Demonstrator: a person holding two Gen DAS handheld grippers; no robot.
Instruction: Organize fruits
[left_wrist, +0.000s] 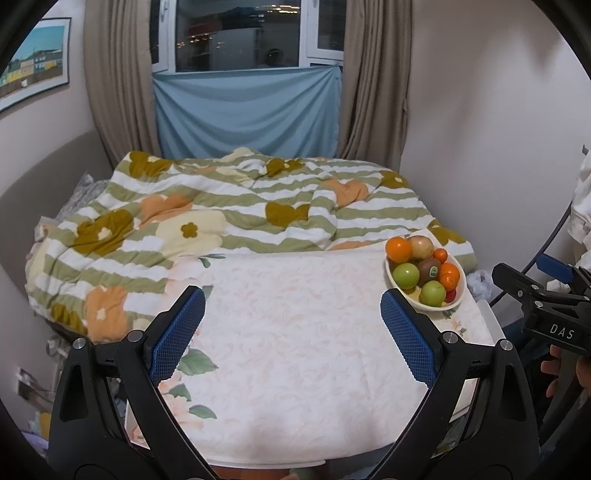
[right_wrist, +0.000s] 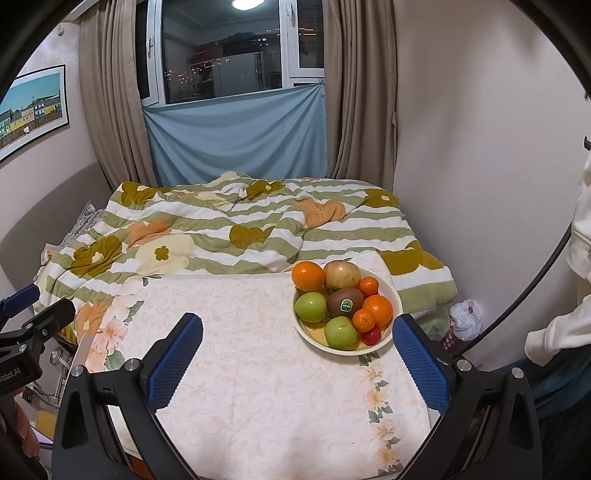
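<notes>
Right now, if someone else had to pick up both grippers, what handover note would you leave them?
Left gripper: open, empty, over the table.
Right gripper: open, empty, just short of the bowl.
Fruit: all in the bowl at the table's far right corner, namely two green apples, a yellow-red apple, two oranges, two small mandarins, a kiwi with a sticker, and one small red fruit.
Done: nothing visibly sorted.
Left: all of it. The tablecloth offers bare space.

Small table (right_wrist: 258, 387) draped in a pale floral cloth (right_wrist: 280, 417), spread beneath both claws. Cream bowl (right_wrist: 397, 295) of fruit resting on it, just beyond the right claw's right finger. Butted against a bed (right_wrist: 240, 229) further ahead.
</notes>
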